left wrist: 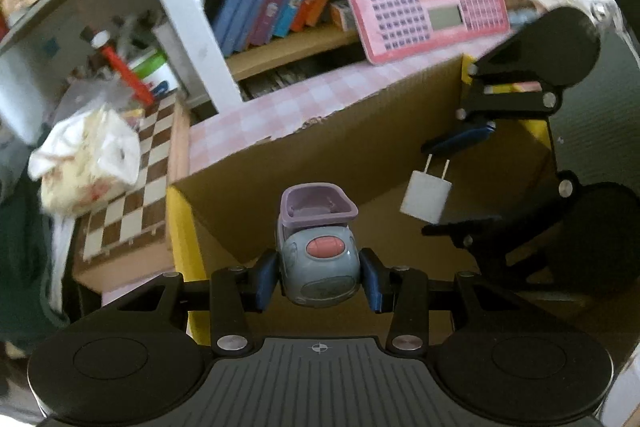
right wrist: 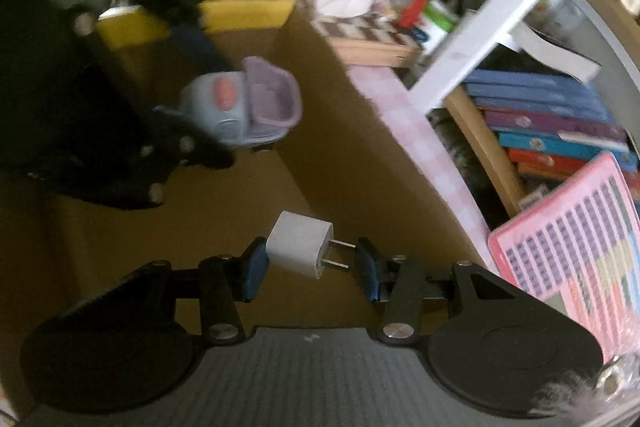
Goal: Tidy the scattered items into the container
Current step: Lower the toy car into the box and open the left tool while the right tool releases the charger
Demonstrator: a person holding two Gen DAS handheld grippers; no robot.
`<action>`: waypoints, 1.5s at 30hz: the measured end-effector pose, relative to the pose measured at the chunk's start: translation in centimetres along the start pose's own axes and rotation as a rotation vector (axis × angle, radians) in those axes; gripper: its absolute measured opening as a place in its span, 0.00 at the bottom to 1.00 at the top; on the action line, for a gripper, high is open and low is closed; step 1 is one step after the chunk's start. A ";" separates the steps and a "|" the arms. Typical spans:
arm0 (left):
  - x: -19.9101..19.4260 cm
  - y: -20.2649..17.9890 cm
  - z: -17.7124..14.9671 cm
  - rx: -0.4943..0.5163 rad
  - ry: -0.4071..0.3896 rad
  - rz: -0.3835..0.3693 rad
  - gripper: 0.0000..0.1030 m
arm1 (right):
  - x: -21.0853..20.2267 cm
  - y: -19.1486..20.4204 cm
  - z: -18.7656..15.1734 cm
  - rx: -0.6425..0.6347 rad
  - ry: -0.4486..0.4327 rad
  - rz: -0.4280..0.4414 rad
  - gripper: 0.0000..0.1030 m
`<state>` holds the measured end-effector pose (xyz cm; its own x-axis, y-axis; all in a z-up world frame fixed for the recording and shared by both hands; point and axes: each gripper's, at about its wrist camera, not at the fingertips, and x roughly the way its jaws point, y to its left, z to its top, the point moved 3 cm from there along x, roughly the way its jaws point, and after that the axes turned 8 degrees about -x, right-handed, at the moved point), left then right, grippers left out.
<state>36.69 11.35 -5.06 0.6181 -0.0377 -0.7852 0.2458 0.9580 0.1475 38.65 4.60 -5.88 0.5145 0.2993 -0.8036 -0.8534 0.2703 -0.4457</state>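
You hold toy car (left wrist: 318,259) in left gripper (left wrist: 319,277) | right gripper (right wrist: 310,265) clamps white charger (right wrist: 300,245) | both over cardboard box (left wrist: 360,131) | cluttered bookshelf (left wrist: 288,43) behind, blurry, maybe desk.

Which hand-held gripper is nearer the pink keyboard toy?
Right. The right hand-held gripper, holding the white charger, has the pink keyboard toy just beside it; the left hand-held gripper, holding the toy car, sits farther away.

Grey-lilac toy car (left wrist: 318,259), white charger (right wrist: 300,245), brown cardboard box (left wrist: 360,147)
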 end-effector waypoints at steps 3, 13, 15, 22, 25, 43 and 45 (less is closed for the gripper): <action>1.1 -0.5 0.4 0.060 0.021 0.027 0.41 | 1.1 0.0 0.2 -0.040 0.025 0.022 0.44; 3.1 -0.4 0.6 0.091 0.100 0.014 0.41 | 2.0 -0.5 0.1 -0.010 0.052 0.055 0.44; 3.3 -0.1 0.7 0.088 0.106 0.008 0.41 | 2.0 -0.6 0.1 0.005 0.056 0.054 0.44; 3.3 0.0 0.5 0.136 0.087 0.020 0.42 | 2.2 0.1 0.4 0.007 0.079 0.061 0.43; 2.9 0.3 0.6 0.115 0.065 0.013 0.46 | 2.0 -0.2 0.3 0.036 0.054 0.067 0.51; -7.8 -0.5 -0.9 0.047 -0.197 0.005 0.72 | -8.6 1.1 0.0 0.152 -0.151 -0.070 0.71; -9.5 -0.5 -1.4 0.019 -0.234 0.007 0.73 | -10.6 1.3 -0.2 0.186 -0.180 -0.101 0.72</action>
<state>29.63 11.67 1.49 0.7755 -0.0976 -0.6237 0.2533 0.9531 0.1658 32.14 1.63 1.98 0.6168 0.4157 -0.6684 -0.7756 0.4656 -0.4263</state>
